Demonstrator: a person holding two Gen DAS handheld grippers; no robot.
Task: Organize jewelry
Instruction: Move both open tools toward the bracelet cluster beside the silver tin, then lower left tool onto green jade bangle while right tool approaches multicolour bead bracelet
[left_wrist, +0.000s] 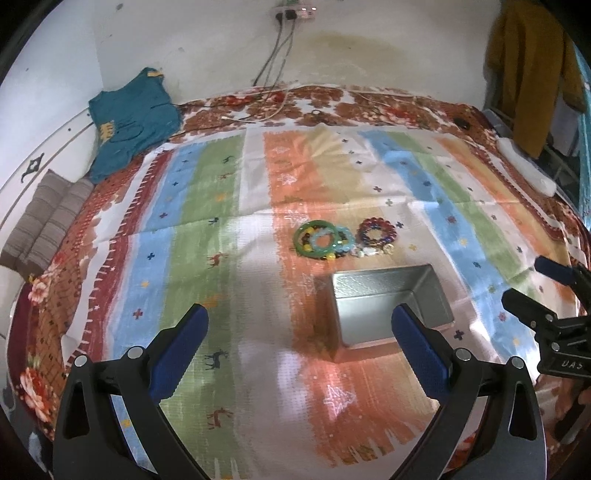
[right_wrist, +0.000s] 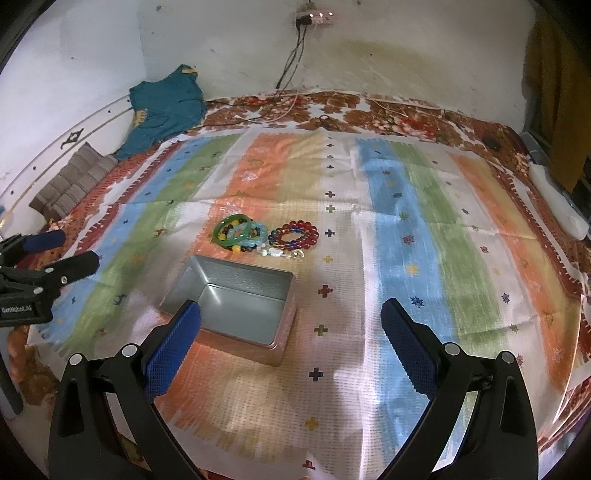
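A pile of bracelets lies on the striped cloth: a green bangle (left_wrist: 309, 236) (right_wrist: 229, 232), a light blue bead bracelet (left_wrist: 334, 239) (right_wrist: 255, 236) and a red-and-blue bead bracelet (left_wrist: 376, 232) (right_wrist: 294, 234). Just in front of them stands an open, empty metal tin (left_wrist: 391, 308) (right_wrist: 236, 299). My left gripper (left_wrist: 301, 328) is open and empty, hovering before the tin. My right gripper (right_wrist: 291, 325) is open and empty, to the tin's right. Each gripper shows at the other view's edge, the right gripper (left_wrist: 546, 291) and the left gripper (right_wrist: 55, 254).
The striped cloth (left_wrist: 207, 229) (right_wrist: 424, 236) covers a floral bedspread (left_wrist: 332, 107). A teal garment (left_wrist: 129, 118) and a striped pillow (left_wrist: 44, 221) lie at far left. Cables (left_wrist: 277, 62) hang down the wall. A white object (right_wrist: 557, 206) lies at the right edge.
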